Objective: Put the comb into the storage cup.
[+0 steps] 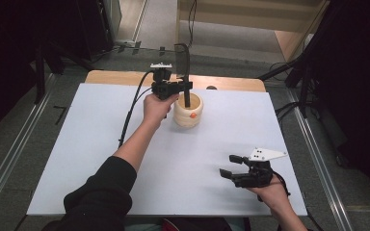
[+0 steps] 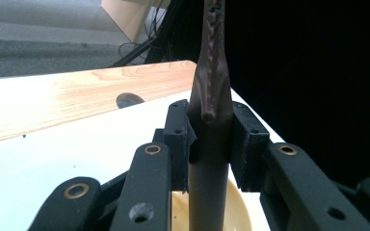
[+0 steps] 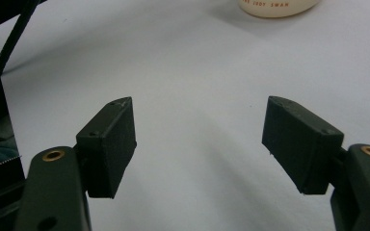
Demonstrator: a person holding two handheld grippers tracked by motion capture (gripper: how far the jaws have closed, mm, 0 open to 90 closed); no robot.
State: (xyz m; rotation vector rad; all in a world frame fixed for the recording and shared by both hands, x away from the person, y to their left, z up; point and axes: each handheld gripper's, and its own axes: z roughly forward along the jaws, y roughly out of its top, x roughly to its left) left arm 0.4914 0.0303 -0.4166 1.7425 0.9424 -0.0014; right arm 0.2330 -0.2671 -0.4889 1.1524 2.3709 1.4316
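1. Left tongs [image 1: 185, 86] clamped on dark utensil [image 1: 186, 72], upright, lower end inside cream pot [image 1: 188, 111] at table's [image 1: 125, 183] far middle.
2. Right tongs [image 1: 231, 166] spread wide, holding nothing, resting near front edge, well apart from pot.
3. Utensil apparently partway in or out; letting go not yet done.

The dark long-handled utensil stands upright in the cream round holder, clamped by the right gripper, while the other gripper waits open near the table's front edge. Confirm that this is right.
Wrong gripper. The left gripper clamps the dark long-handled utensil, upright in the cream round holder; the left gripper view shows its pads pressed on the handle. The right gripper is the one that waits open near the front edge of the white table, as the high view shows.
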